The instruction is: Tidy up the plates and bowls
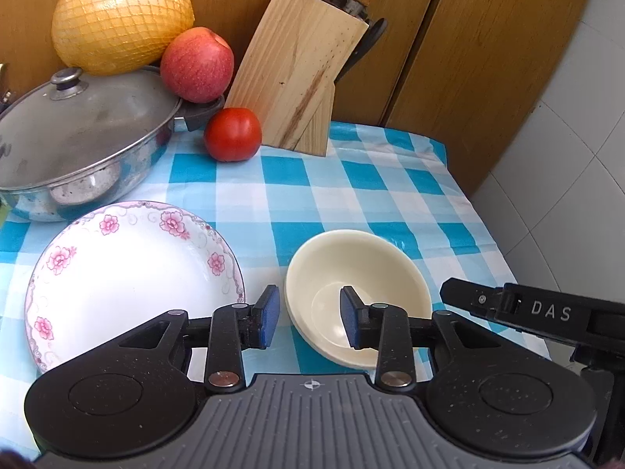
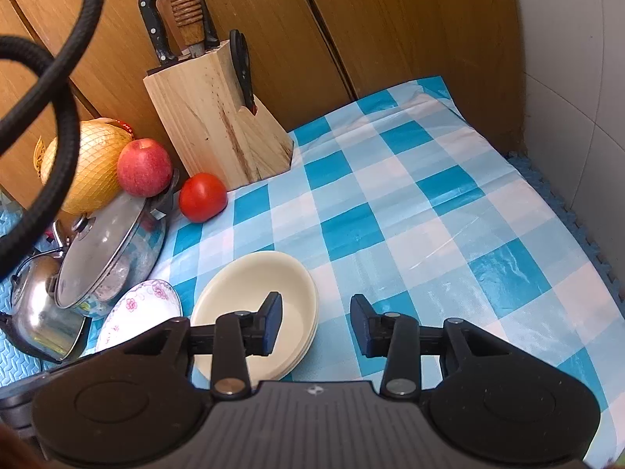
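A cream bowl [image 1: 357, 285] sits on the blue checked cloth, stacked on another cream bowl; it also shows in the right wrist view [image 2: 256, 308]. A white plate with pink flowers [image 1: 129, 281] lies left of it, also seen in the right wrist view [image 2: 138, 308]. My left gripper [image 1: 308, 318] is open, its jaws straddling the bowl's near left rim, right finger over the bowl's inside. My right gripper [image 2: 316, 322] is open and empty, its left finger above the bowl's right side. Part of the right gripper shows in the left wrist view [image 1: 527, 308].
A lidded steel pan [image 1: 78, 136] stands at back left with an apple [image 1: 197, 64] and a netted pomelo [image 1: 121, 15]. A tomato [image 1: 232, 134] and a wooden knife block [image 1: 300, 74] stand at the back. A kettle [image 2: 39, 308] is left of the pan.
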Demonstrator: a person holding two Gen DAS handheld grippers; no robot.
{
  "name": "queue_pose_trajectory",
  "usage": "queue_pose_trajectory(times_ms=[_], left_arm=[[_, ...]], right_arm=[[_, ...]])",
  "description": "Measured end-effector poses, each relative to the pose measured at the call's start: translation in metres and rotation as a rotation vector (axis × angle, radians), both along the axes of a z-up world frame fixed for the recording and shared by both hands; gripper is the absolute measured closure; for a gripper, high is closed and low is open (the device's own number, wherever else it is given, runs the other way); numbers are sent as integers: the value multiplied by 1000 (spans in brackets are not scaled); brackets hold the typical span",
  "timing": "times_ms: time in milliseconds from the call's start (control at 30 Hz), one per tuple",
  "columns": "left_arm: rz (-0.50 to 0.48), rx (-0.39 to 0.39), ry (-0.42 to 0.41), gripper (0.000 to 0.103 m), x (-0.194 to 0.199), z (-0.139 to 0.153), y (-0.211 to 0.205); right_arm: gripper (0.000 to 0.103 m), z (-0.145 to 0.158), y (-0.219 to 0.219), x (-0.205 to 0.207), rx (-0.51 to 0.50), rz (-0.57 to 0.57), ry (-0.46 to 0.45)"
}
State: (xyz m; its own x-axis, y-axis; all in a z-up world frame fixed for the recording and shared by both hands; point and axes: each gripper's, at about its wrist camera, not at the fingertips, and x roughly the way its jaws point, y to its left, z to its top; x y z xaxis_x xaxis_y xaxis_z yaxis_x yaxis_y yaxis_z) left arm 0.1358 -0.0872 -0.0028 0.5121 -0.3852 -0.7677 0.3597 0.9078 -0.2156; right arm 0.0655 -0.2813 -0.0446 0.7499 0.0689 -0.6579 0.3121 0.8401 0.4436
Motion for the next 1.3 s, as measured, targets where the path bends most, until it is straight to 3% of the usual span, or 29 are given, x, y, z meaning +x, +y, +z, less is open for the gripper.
queue_pose_trajectory(times_ms=[133, 300, 467, 1067, 1300], left_arm=[[-7, -30, 21, 38, -5, -1, 9], [-29, -63, 54, 31, -10, -3, 12], [-59, -103, 109, 32, -13, -9, 7], [-61, -34, 136, 34, 8, -32, -24], [-81, 13, 102, 33, 17, -38, -45]], right_arm=[[64, -2, -2, 1, 10, -4, 1], [64, -3, -2, 2, 25, -4, 3], [64, -4, -1, 4, 25, 5, 1], [64, -20, -1, 24, 23, 41, 37], [64, -32, -13, 33, 22, 19, 59]])
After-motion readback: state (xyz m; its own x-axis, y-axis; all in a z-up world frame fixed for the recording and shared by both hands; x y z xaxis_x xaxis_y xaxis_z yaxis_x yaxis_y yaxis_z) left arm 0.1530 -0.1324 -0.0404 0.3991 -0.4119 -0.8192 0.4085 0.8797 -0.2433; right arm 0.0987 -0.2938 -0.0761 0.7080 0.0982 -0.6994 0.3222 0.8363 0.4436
